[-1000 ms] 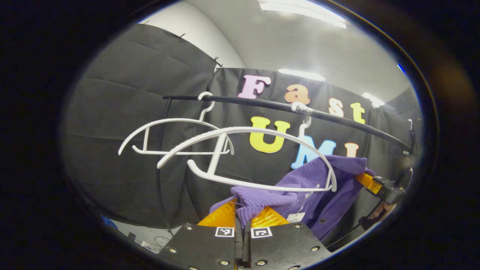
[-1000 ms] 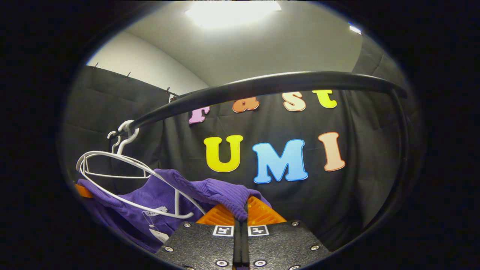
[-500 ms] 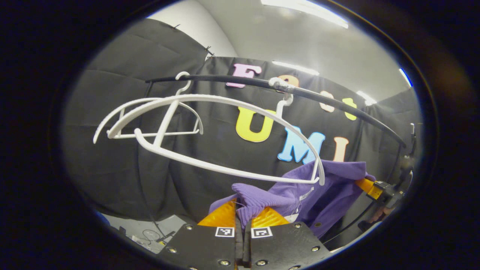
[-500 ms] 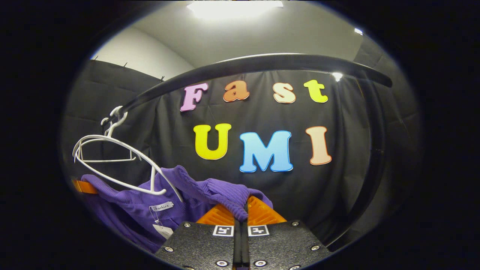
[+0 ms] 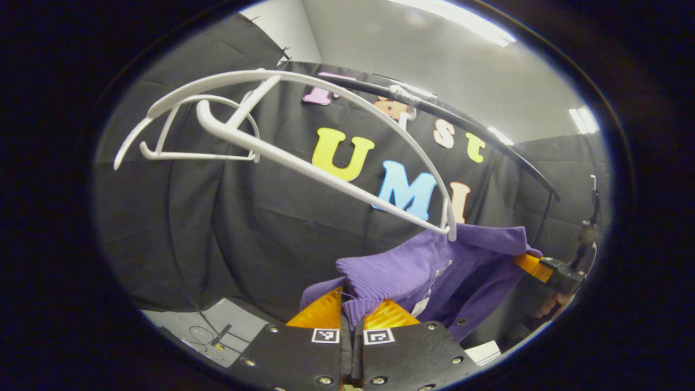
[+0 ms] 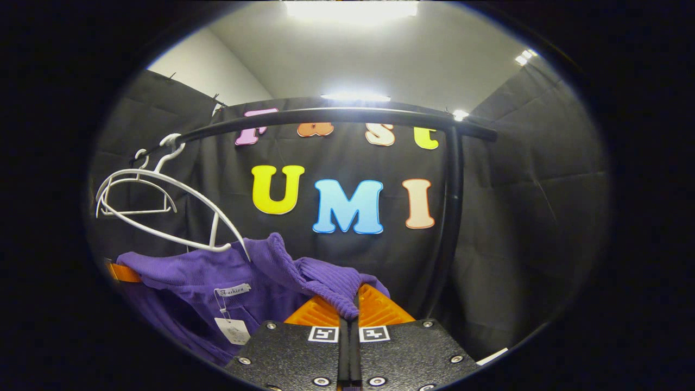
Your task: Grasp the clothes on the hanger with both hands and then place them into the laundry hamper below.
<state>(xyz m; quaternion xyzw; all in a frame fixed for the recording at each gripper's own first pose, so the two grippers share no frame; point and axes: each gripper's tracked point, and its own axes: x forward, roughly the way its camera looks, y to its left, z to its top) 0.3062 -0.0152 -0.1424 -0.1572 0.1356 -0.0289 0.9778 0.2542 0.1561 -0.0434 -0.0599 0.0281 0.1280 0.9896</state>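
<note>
A purple knit garment [image 5: 434, 269] hangs stretched between my two grippers, below a white hanger [image 5: 326, 163]. The hanger's right tip still touches the cloth near its collar. My left gripper [image 5: 352, 317] is shut on one shoulder of the garment. In the right gripper view the same garment [image 6: 228, 271] spreads to the left, with paper tags dangling from it, and my right gripper [image 6: 353, 312] is shut on its other shoulder. The right gripper [image 5: 535, 266] and the hand holding it also appear far right in the left gripper view. The hanger [image 6: 168, 212] stays hooked on the black rail [image 6: 326, 115].
A second bare white hanger [image 5: 190, 136] hangs further along the rail [image 5: 488, 144]. The rail's black upright post [image 6: 448, 217] stands just right of my right gripper. Grey floor with cables [image 5: 217, 331] lies low on the left.
Both grippers have dropped lower with the garment, so the hangers and rail sit higher in both views. The garment has slid almost wholly off the hanger, whose right tip alone meets the cloth.
</note>
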